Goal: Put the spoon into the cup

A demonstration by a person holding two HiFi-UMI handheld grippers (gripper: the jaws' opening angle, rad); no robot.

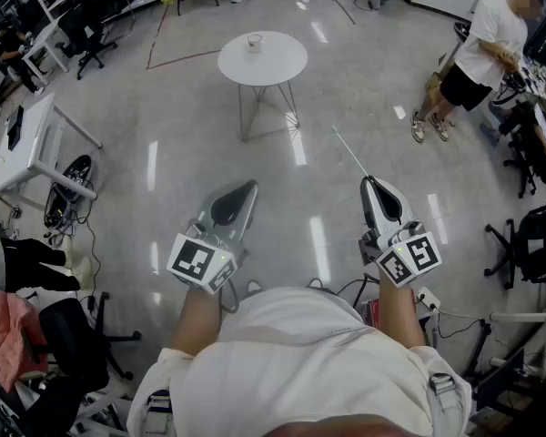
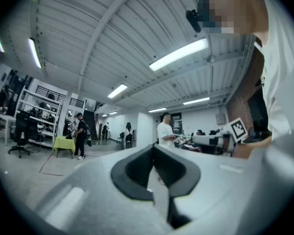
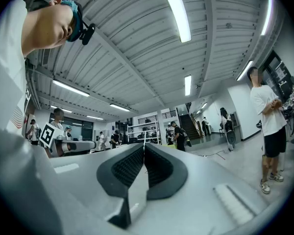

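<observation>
Grey floor (image 1: 164, 107), cup (image 1: 254, 41) on round table (image 1: 282, 62) well apart from left gripper (image 1: 247, 191) and right gripper (image 1: 371, 188), fingers (image 3: 125, 168) together, empty

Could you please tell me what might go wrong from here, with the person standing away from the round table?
1. The left gripper and right gripper both have jaws shut on nothing. They must open before any grasp, and no spoon can be made out from here.
2. The cup sits on a small round table with thin legs, so a bump may tip it.
3. A power strip and cables lie by the person's right side and could trip them.
</observation>
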